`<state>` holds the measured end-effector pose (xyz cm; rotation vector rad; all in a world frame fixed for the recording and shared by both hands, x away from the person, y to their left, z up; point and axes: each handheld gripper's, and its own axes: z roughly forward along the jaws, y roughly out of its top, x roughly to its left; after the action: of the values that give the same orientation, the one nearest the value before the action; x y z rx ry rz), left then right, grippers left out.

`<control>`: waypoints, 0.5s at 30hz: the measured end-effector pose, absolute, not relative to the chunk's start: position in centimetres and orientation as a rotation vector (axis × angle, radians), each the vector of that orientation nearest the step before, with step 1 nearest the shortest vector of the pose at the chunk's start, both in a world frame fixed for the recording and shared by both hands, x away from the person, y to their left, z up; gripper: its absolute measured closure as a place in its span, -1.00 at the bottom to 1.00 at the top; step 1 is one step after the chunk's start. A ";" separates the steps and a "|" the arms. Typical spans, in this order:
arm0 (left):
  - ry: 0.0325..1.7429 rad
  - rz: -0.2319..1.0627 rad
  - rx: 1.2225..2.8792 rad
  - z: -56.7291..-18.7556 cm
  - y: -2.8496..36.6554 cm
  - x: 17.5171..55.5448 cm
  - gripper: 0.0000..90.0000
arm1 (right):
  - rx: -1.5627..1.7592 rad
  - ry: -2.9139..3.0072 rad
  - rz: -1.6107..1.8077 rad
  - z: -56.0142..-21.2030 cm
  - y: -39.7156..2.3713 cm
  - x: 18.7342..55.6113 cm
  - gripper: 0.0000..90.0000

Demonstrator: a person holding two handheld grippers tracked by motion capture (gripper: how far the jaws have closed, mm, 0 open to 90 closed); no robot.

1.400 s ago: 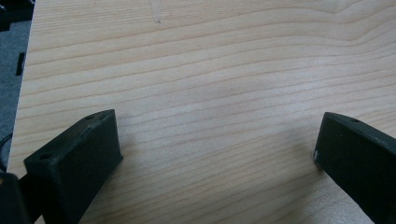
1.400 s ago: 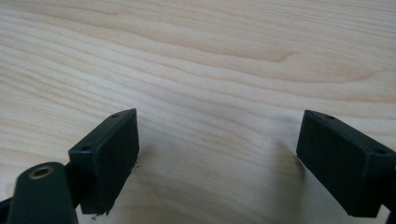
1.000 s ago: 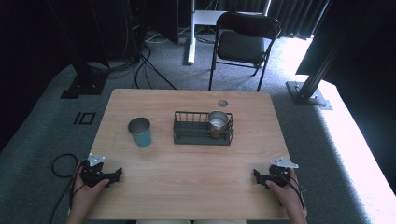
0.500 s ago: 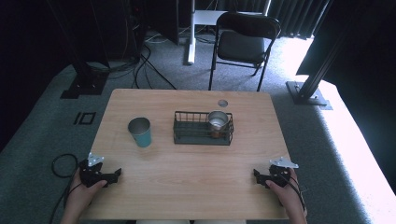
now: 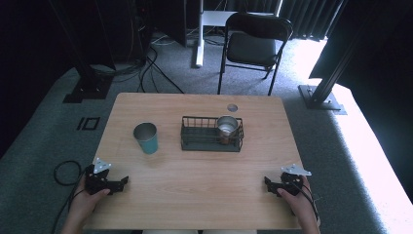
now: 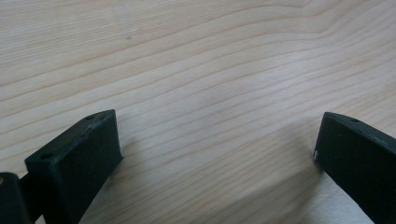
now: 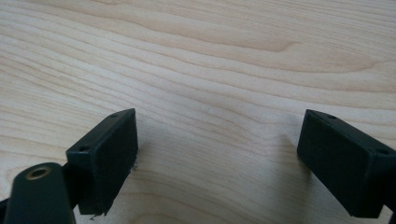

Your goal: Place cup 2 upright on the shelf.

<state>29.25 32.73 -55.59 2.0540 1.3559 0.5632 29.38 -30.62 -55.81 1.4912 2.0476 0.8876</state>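
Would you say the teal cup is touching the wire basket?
Apart: the high view shows bare table between the teal cup and the wire basket.

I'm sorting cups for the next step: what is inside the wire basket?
The black wire basket holds one metal cup, upright at its right end; the rest looks empty. The cup's wall hides the basket floor beneath it. A teal cup stands outside, to the left.

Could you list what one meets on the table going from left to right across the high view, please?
Left gripper → teal cup → wire basket → metal cup inside the basket's right end → right gripper.
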 end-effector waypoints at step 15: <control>1.255 0.539 1.995 -54.8 30.3 30.4 -0.98 | 1.480 2.058 0.891 -55.8 -30.7 29.4 -0.73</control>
<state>30.39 30.30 -54.79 1.9947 1.2554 0.5387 29.36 -30.75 -55.82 1.4795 2.0583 0.8911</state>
